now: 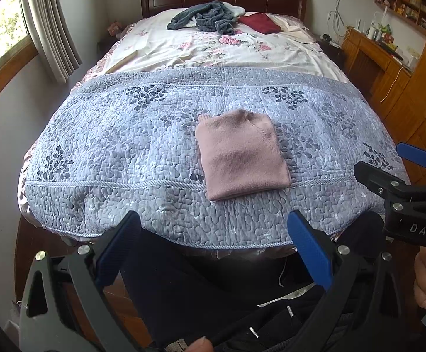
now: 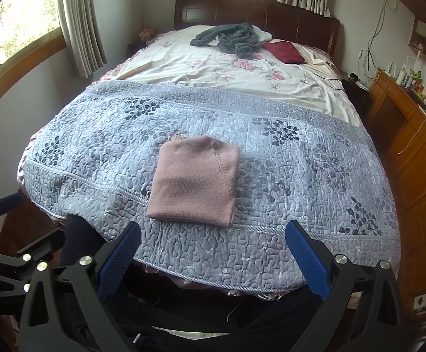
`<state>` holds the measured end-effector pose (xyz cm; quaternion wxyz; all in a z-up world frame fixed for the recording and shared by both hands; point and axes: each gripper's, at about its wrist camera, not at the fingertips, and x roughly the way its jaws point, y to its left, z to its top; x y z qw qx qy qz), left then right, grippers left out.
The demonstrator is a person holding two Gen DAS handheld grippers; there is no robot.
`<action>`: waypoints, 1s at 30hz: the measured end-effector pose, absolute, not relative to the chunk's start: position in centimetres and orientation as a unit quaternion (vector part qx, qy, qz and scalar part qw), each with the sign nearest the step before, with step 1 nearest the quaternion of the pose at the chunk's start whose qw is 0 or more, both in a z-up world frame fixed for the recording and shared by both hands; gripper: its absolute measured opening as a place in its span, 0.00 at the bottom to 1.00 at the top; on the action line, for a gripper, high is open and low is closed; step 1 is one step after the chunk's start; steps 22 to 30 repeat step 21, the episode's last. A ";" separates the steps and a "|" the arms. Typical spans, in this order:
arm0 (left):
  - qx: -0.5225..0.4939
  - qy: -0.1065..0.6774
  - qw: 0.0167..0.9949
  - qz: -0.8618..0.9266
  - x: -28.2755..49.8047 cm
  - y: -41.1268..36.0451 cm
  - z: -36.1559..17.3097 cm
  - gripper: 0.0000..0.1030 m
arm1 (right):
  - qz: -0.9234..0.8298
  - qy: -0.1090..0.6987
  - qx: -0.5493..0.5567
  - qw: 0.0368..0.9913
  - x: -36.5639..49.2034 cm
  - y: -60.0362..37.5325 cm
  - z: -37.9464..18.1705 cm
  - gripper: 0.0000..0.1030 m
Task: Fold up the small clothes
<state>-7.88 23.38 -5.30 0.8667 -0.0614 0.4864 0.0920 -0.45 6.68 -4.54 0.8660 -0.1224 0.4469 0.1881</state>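
Left wrist view: left gripper (image 1: 215, 246) — fingers spread wide, holding nothing, back off the bed's foot edge.
Right gripper (image 2: 213, 261): spread wide too, empty.
Pink garment (image 1: 240, 154): folded into a neat square on the blue quilt (image 1: 110, 146), at 12 o'clock ahead of both grippers.
Grey clothes (image 1: 204, 16): heaped near the headboard, far 12 o'clock — dark red item (image 1: 259, 23) beside them.

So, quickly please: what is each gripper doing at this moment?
Left gripper: open, holding nothing.
Right gripper: open, holding nothing.
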 end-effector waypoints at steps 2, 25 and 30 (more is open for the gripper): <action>-0.062 0.486 0.867 0.092 -7.9 23.4 -5.4 0.97 | 0.187 0.449 -0.122 0.865 -0.4 6.8 -4.6 0.96; -0.058 0.488 0.866 0.092 -7.8 23.5 -5.5 0.96 | 0.191 0.453 -0.106 0.864 -0.8 7.5 -4.8 0.96; -0.058 0.488 0.866 0.092 -7.8 23.5 -5.5 0.96 | 0.191 0.453 -0.106 0.864 -0.8 7.5 -4.8 0.96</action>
